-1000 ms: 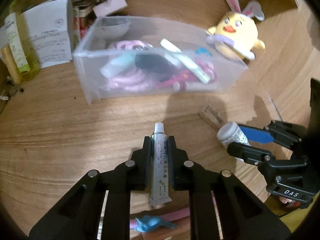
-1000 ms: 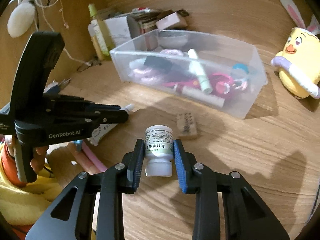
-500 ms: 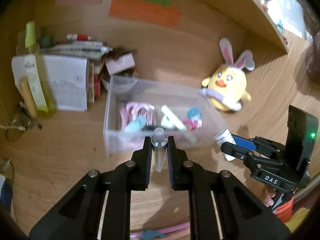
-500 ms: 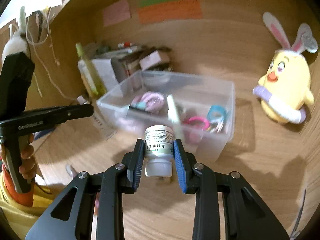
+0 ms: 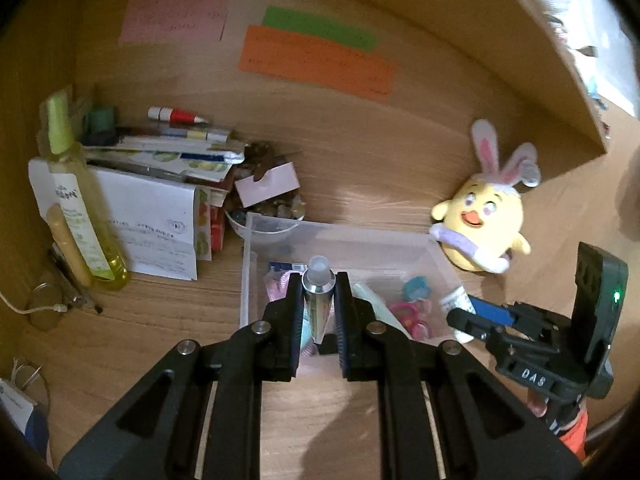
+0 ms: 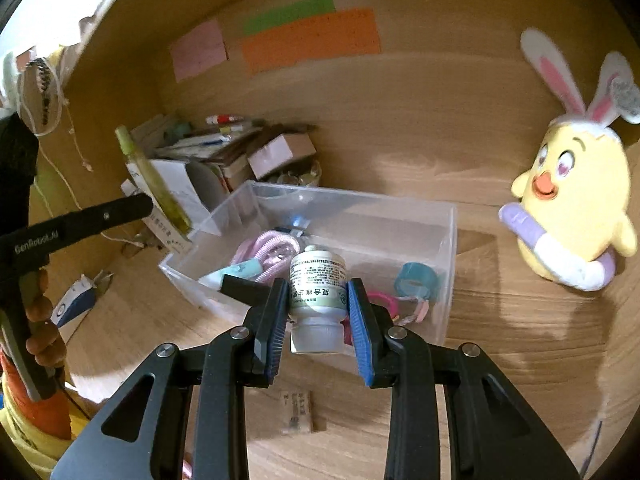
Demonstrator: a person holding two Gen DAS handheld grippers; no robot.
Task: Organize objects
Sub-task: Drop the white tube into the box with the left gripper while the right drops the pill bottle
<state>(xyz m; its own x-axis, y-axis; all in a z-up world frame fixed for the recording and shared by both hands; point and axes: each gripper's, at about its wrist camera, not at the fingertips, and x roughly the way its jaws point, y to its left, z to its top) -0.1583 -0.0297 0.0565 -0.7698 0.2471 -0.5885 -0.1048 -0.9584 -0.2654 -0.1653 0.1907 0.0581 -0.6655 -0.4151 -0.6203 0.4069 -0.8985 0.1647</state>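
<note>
Two items are lifted over the clear plastic bin (image 6: 448, 240) — left tool (image 5: 318, 312) clamps a thin silver ointment tube (image 5: 318, 300), right tool (image 6: 318, 312) a white pill bottle (image 6: 318, 288). Neither is dropped yet; one small packet (image 6: 296, 416) remains on the near worktop (image 6: 500, 360).

desk (image 5: 140, 336): light wood, lines in the grain | back wall (image 6: 420, 120): same wood | paper notes (image 5: 316, 58) stuck on the wall: pink, green, orange | light: warm and dim, dark shadows on the desk
</note>
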